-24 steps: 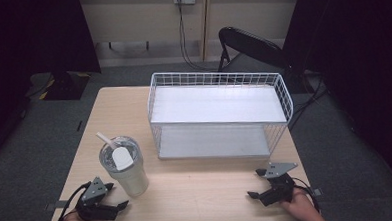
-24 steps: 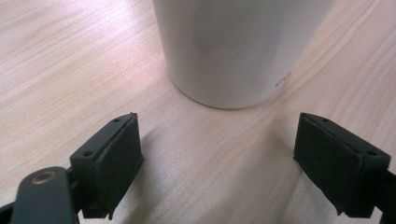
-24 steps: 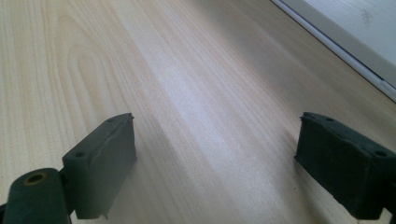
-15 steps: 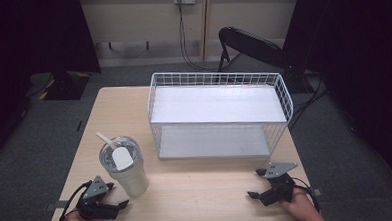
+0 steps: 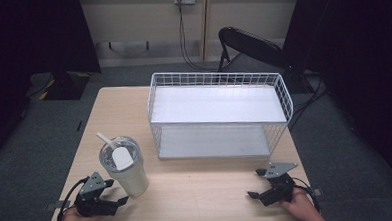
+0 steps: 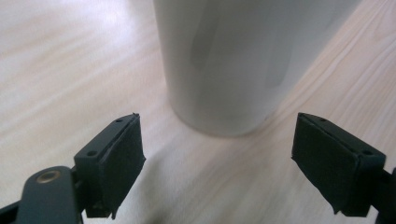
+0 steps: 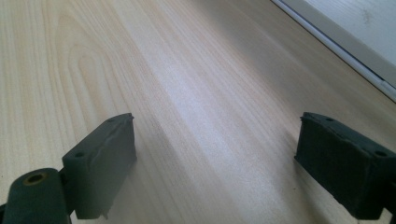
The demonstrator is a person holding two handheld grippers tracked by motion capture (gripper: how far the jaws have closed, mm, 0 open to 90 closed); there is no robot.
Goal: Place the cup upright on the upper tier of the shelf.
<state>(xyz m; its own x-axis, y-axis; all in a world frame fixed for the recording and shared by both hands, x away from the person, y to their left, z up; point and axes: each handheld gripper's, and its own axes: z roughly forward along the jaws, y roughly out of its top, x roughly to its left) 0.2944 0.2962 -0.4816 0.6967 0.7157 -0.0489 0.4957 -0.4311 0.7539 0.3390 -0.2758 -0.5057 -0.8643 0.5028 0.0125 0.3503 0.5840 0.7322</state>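
A white tumbler [image 5: 125, 168] with a clear lid and a straw stands upright near the table's front left. Its lower wall [image 6: 233, 60] looms just ahead in the left gripper view. My left gripper [image 5: 116, 192] rests on the wood beside the tumbler's base, open, jaws wide apart and not touching it. My right gripper [image 5: 254, 183] lies at the front right, open, with bare wood between its jaws [image 7: 215, 154]. A white wire basket [image 5: 219, 114] with two shelves stands at the back centre.
The wooden table [image 5: 207, 190] has free room between the two grippers along the front. The basket's lower shelf edge [image 7: 355, 51] shows at the upper right of the right gripper view. A black chair [image 5: 251, 43] stands behind the table.
The left gripper has shifted slightly toward the tumbler's base. The right gripper and the tumbler have stayed put.
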